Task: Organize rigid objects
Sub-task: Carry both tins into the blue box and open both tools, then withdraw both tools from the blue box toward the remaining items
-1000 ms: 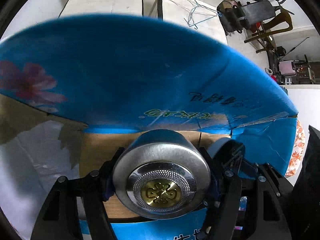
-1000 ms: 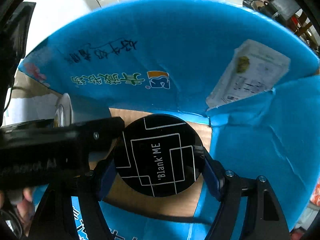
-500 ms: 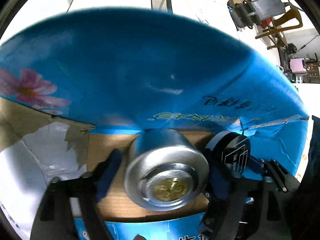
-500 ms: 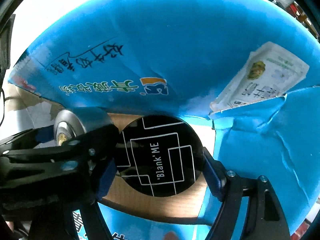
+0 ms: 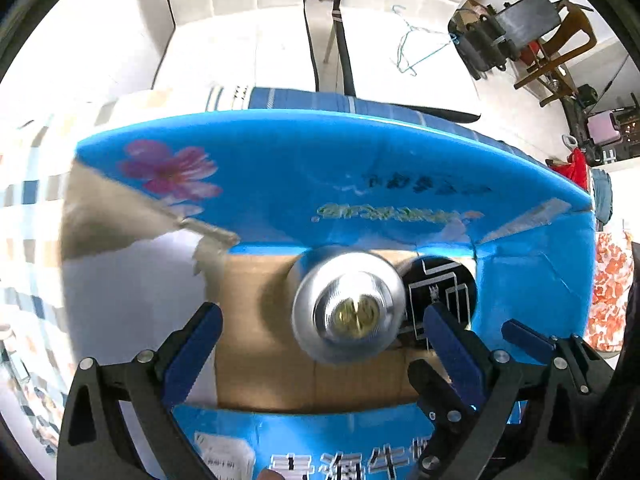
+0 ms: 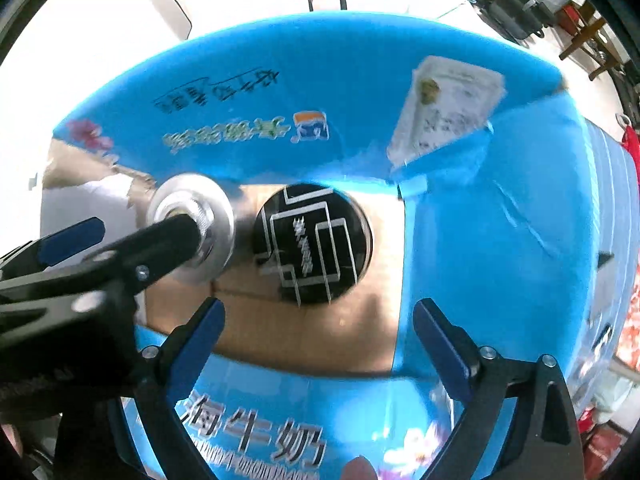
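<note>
you have two tins in the blue box (image 6: 500, 240): one silver tin (image 5: 348, 306), one black tin (image 6: 312, 244). your left claw (image 5: 320, 332) and right claw (image 6: 320, 332) both gape apart, holding nothing.

Inside the blue carton (image 6: 500, 240), bare cardboard floor is left in front of the black round tin (image 6: 313, 243) and the silver tin (image 5: 347, 306) beside it. Access from the sides is barred by raised flaps.

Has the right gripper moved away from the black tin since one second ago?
Yes. The right gripper has opened and pulled back toward the camera; the black tin now stands free on the cardboard floor of the blue box.
</note>
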Motion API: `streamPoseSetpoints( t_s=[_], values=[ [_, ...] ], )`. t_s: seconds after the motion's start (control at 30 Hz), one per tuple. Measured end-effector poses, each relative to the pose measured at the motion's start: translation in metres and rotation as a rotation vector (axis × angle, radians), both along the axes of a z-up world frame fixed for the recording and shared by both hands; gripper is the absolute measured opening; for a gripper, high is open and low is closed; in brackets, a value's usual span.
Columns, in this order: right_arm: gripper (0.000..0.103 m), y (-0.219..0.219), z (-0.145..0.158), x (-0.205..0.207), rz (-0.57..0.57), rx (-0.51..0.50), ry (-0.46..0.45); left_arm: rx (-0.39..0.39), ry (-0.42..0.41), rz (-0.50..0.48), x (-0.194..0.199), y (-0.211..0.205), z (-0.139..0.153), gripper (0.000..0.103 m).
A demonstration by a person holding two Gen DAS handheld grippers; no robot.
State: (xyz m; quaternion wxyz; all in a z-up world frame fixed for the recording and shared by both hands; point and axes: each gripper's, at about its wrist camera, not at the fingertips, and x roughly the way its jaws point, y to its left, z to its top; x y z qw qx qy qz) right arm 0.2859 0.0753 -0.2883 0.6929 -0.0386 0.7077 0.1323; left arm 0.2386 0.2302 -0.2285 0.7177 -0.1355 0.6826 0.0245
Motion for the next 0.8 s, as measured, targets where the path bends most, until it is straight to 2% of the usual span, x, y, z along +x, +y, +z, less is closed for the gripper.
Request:
streamPoseSetpoints(
  t_s=[0.1, 0.33, 0.4, 0.53, 0.8],
  values=[
    [0.097, -0.008, 0.015, -0.019, -0.006, -0.011, -0.039, 0.031, -0.047, 0.010, -0.019, 0.010, 0.015, 0.103],
    [0.097, -0.030, 0.055, -0.070, -0.025, 0.000, -0.116, 0.108, -0.174, 0.028, -0.059, -0.001, 0.058, 0.103],
    [0.097, -0.026, 0.075, -0.077, -0.028, 0.009, -0.148, 0.114, -0.193, 0.034, -0.046, -0.013, 0.062, 0.103],
    [0.097, -0.029, 0.124, -0.104, -0.025, 0.024, -0.223, 0.129, -0.229, 0.032, -0.068, -0.021, 0.085, 0.103],
    [0.097, -0.033, 0.188, -0.149, 0.010, 0.051, -0.309, 0.157, -0.299, 0.040, -0.110, -0.034, 0.139, 0.103]
  ],
)
